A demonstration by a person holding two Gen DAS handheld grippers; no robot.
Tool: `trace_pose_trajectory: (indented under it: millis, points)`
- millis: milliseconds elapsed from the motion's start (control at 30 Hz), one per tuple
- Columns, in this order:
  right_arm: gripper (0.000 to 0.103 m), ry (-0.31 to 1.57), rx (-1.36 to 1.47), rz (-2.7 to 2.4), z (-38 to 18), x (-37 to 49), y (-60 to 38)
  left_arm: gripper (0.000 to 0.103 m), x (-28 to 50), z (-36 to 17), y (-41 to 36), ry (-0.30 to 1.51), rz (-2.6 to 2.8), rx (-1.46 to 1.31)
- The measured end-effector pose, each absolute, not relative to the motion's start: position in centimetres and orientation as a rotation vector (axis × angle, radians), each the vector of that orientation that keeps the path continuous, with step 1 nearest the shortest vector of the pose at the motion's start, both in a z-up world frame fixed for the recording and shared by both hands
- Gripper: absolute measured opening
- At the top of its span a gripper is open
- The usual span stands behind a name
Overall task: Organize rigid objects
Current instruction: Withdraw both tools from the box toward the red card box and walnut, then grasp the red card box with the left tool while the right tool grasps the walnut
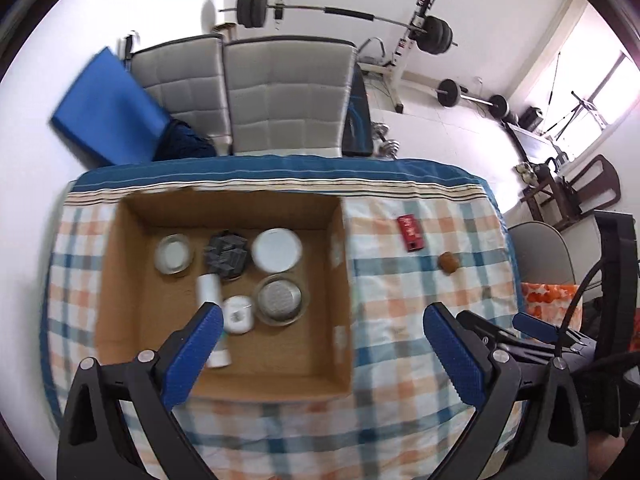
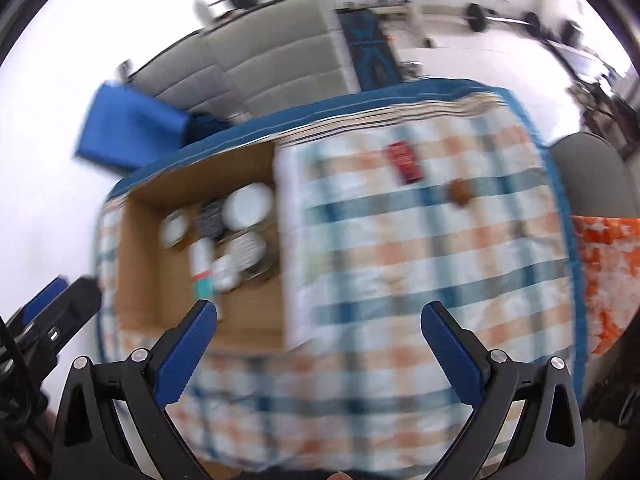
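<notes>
An open cardboard box [image 1: 132, 240] sits on the checked tablecloth [image 1: 400, 280]. It holds a white tube [image 1: 208, 288], a white round lid [image 1: 277, 249], a small glass jar [image 1: 174, 255], a dark ridged block [image 1: 225, 255], a metal strainer cup [image 1: 280, 294] and a small white case [image 1: 239, 314]. A red box [image 1: 411, 233] and a small brown ball [image 1: 449, 262] lie on the cloth to the right. My left gripper [image 1: 324, 316] is open and empty above the box's right side. My right gripper [image 2: 320, 312] is open and empty above the box [image 2: 144, 280] edge; the red box [image 2: 405, 162] and brown ball [image 2: 460, 191] lie beyond it.
Grey cushioned chairs [image 1: 256, 96] and a blue mat [image 1: 108, 108] stand behind the table. Barbells [image 1: 340, 14] and a rack line the far wall. An orange patterned cloth [image 1: 548, 298] lies off the table's right edge. The right gripper's body [image 1: 532, 328] shows in the left wrist view.
</notes>
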State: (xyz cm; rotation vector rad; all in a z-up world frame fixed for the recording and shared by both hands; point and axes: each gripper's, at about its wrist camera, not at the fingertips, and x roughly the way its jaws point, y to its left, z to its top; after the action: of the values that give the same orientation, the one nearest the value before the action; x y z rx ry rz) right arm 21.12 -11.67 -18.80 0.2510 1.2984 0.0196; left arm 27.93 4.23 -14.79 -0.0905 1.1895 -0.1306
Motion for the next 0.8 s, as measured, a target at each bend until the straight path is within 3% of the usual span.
trace_pose_trajectory:
  millis: [267, 367, 467, 633, 667, 800]
  points:
    - [0.101, 1.4, 0.398, -0.171, -27.7, 30.0, -26.2, 0.103, 38.6, -23.3, -6.7, 1.31, -0.085, -0.027]
    - [0.078, 1.488, 0.401, -0.195, -32.9, 32.9, -28.8, 0.103, 41.5, -27.8, -9.1, 1.392, -0.064, 0.043]
    - [0.071, 1.559, 0.38, -0.192, -36.9, 34.8, -29.5, 0.103, 42.9, -31.7, -10.2, 1.465, -0.054, 0.073]
    - [0.043, 1.611, 0.428, -0.164, -41.1, 36.2, -30.1, 0.102, 43.6, -35.1, -10.0, 1.535, -0.033, 0.022]
    - [0.033, 1.597, 0.399, -0.174, -41.0, 36.4, -30.2, 0.102, 43.8, -35.4, -10.1, 1.54, -0.028, 0.017]
    - [0.033, 1.586, 0.381, -0.144, -40.2, 36.7, -31.3, 0.102, 44.7, -36.4, -11.3, 1.548, -0.067, -0.056]
